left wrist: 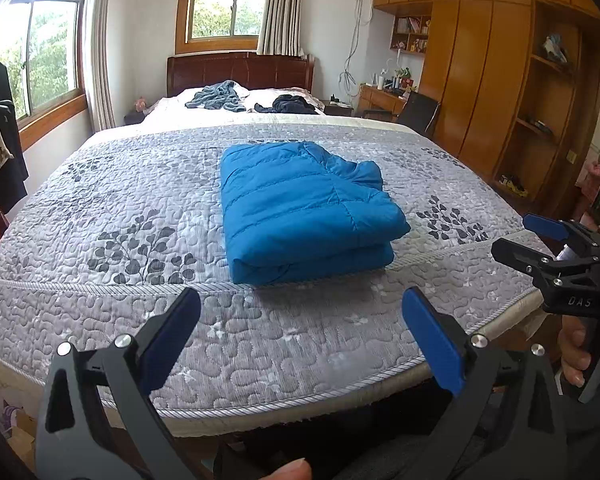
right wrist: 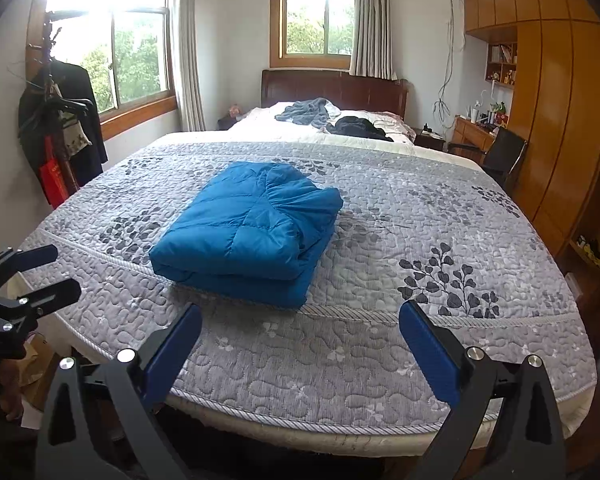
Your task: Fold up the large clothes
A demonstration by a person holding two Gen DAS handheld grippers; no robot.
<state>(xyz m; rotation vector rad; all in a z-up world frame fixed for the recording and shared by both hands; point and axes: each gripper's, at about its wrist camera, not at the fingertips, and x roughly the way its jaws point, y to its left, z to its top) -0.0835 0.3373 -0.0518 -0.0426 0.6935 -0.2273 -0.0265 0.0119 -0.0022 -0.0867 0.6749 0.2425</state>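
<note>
Blue jacket (left wrist: 308,210) lies folded on the grey quilted bedspread (left wrist: 100,200), well clear of left gripper (left wrist: 300,320) and right gripper (right wrist: 300,332), both spread wide and empty

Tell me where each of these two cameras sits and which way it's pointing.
Left wrist view: rides the left tongs, near the foot of the bed, facing the headboard; the blue jacket lies folded ahead. The right tongs and fingers show at right.
Right wrist view: rides the right tongs, facing the same way from further right, so the jacket sits left of centre. The left tongs show at left.
Shared: bed, jacket, headboard, windows, wooden wardrobe. Both tongs are open and empty.
</note>
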